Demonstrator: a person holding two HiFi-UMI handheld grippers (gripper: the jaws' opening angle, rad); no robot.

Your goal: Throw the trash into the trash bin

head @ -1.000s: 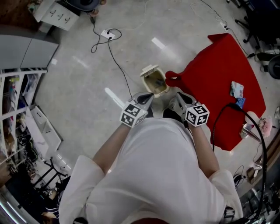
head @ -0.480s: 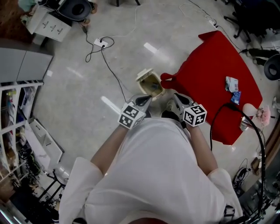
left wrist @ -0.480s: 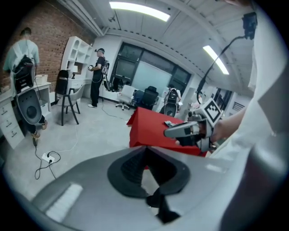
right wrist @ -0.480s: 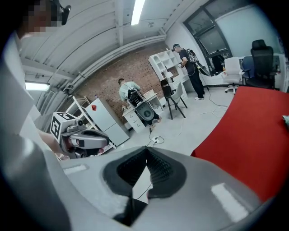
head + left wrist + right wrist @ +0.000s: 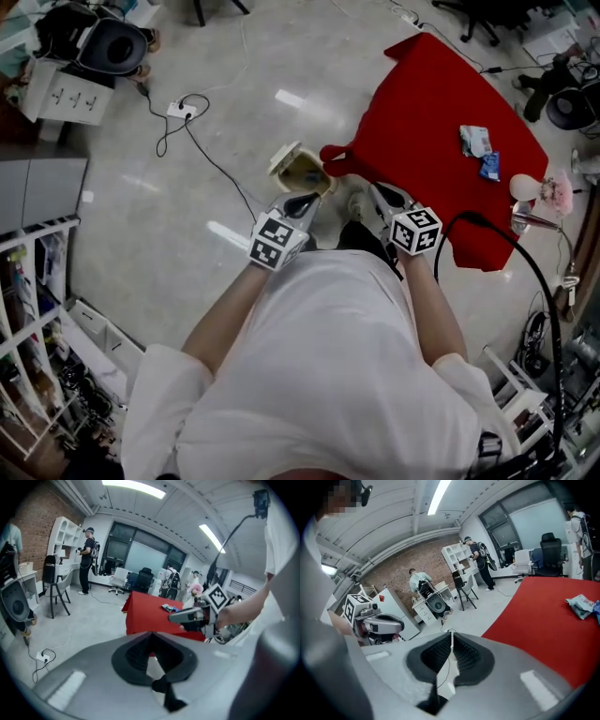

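A beige trash bin [image 5: 300, 171] with its lid tipped back stands on the floor against the near corner of a red-covered table [image 5: 441, 112]. On the table lie a crumpled pale wrapper [image 5: 474, 141] and a small blue packet [image 5: 489, 165]. My left gripper [image 5: 302, 202] hangs just this side of the bin, shut and empty. My right gripper [image 5: 373, 192] hovers by the table's near corner, jaws shut with nothing between them. From the left gripper view, the gripper [image 5: 151, 633] faces the table [image 5: 140, 613]. The right gripper [image 5: 451, 633] sees the wrapper [image 5: 580, 605] far off.
A power strip [image 5: 176, 110] with a cable trails over the floor beyond the bin. White shelves [image 5: 28, 281] line the left side. A black cable [image 5: 525, 272] loops at the right, near a pink fluffy thing [image 5: 555, 192]. People [image 5: 88, 559] and office chairs stand in the background.
Both grippers have lifted a little and stay shut. The head view has swung, so the bin and red table sit further left and higher in it.
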